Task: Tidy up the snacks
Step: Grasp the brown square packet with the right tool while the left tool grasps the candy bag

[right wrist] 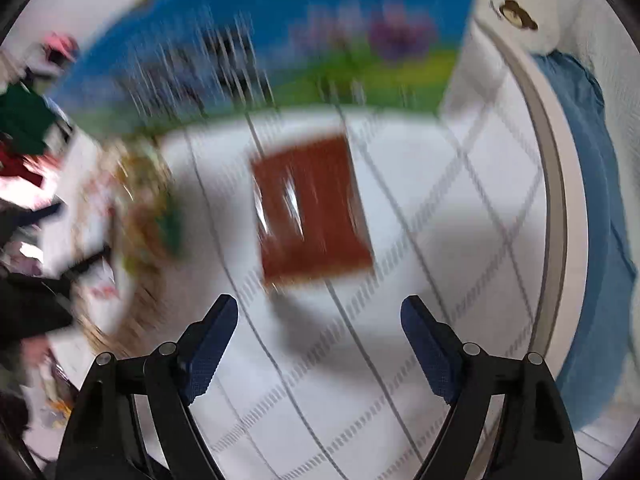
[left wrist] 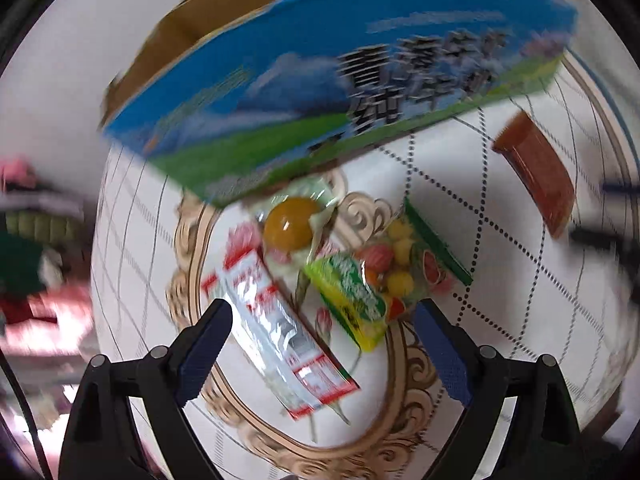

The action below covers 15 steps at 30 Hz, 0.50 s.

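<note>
The left gripper (left wrist: 322,312) hangs above the white round table with grey grid lines and a beige scroll ornament (left wrist: 500,240), its two blue-padded fingers (left wrist: 204,344) spread wide and grasping nothing. Just ahead of it, between the fingertips and slightly toward the left one, lies a long red-and-white foil snack packet (left wrist: 280,328), slanting from near the left pad back toward the lower middle of the view. Beyond that packet, straight ahead, sits a clear wrapper holding a round amber jelly (left wrist: 290,226). Ahead and toward the right finger lies a yellow-green bag of mixed fruit candies with a green header strip (left wrist: 384,280), touching or overlapping the jelly wrapper at its near corner. Farther ahead stands a large blue-and-green printed cardboard carton with an open brown top (left wrist: 320,92); the jelly wrapper reaches its lower edge. Well off to the right of the gripper lies a flat reddish-brown packet (left wrist: 536,176), apart from the other snacks.

The right gripper (right wrist: 320,320) is likewise released, fingers (right wrist: 212,344) wide apart with nothing between them. The view is heavily blurred. The reddish-brown packet (right wrist: 312,208) lies straight ahead of it on the table (right wrist: 460,240), with the carton (right wrist: 260,48) farther ahead. A blue cloth (right wrist: 600,240) hangs past the table rim on the right
</note>
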Available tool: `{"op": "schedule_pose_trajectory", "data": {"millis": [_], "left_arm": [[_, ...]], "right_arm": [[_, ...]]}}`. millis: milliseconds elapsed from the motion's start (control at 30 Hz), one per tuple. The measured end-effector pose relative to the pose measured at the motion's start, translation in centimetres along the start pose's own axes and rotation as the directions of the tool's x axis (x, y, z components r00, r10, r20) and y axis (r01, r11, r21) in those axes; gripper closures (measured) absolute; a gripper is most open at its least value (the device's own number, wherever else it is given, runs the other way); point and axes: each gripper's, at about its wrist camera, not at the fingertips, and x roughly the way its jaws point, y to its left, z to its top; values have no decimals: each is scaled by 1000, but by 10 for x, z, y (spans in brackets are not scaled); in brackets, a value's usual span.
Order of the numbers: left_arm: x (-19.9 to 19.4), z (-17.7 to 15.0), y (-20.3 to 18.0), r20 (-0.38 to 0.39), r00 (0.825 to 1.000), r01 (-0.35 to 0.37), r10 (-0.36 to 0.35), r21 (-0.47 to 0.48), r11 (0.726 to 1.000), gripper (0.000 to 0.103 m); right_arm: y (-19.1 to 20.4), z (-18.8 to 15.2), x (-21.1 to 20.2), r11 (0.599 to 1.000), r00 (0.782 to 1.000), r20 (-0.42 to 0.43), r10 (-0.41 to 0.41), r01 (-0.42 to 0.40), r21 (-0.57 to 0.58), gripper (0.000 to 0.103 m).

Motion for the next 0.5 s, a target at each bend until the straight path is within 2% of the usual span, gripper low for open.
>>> {"op": "schedule_pose_trajectory", "data": {"millis": [133, 200, 267, 300, 367, 400, 433, 500], "left_arm": [[13, 17, -15, -31, 998, -43, 50, 210, 977, 10], [19, 25, -23, -54, 998, -13, 31, 292, 956, 10], [20, 34, -28, -65, 998, 39, -18, 336, 941, 10], [21, 37, -30, -71, 997, 57, -35, 342, 938, 10], [21, 45, -35, -85, 993, 109, -85, 338, 935, 23], [21, 50, -37, -96, 990, 131, -105, 332, 934, 34], [21, 54, -39, -109, 987, 150, -120, 323, 934, 43], [22, 54, -46, -124, 983, 169, -137, 303, 938, 49]], "right_arm": [[5, 37, 6, 1000, 1000, 19, 17, -17, -21, 17], [7, 48, 20, 999, 1000, -22, 16, -16, -33, 17], [8, 64, 33, 999, 998, -65, 13, -15, -45, 24], [9, 64, 35, 998, 997, -72, -16, 12, -57, 26], [12, 63, 34, 996, 997, -70, -36, 30, -86, 39], [13, 60, 32, 995, 997, -70, -45, 38, -95, 43], [12, 57, 28, 995, 997, -71, -35, 28, -96, 44], [8, 49, 23, 996, 996, -85, -40, 33, -83, 44]]}}
